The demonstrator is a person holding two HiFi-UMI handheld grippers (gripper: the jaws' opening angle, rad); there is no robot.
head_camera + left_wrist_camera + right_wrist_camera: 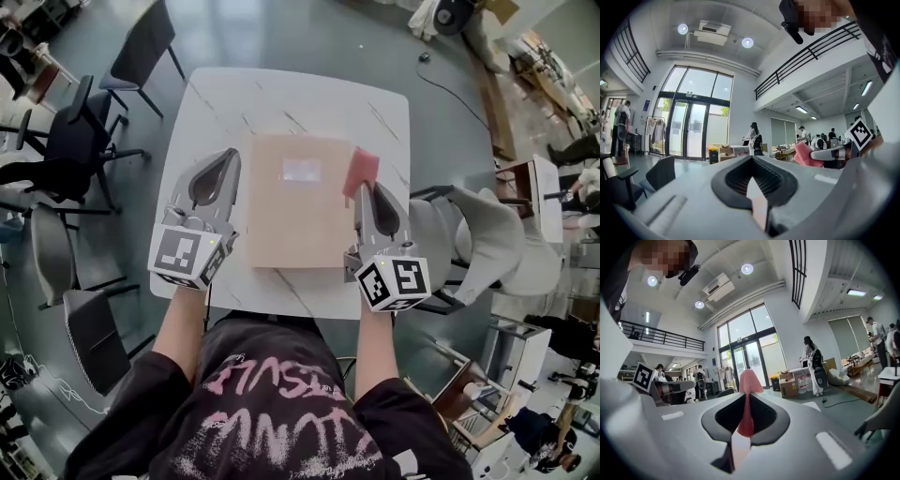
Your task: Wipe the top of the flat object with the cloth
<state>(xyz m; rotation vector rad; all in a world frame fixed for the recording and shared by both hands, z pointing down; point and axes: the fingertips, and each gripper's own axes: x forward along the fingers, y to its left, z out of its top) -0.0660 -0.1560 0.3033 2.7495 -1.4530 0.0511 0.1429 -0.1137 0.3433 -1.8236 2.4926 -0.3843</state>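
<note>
Jaws of right gripper point(367, 190) clamp pink cloth point(361, 169); left gripper point(230, 155) jaws closed, empty.

You wear a black short-sleeved T-shirt point(272, 412) with scrawled pink lettering across the front. Your left gripper point(227, 159) and right gripper point(364, 192) are pale grey tapering shells, each with a dark, ribbed, teardrop-shaped hollow on top. At the rear of each sits a white cube printed with black square markers, the left cube point(190, 258) and the right cube point(395, 281).
</note>
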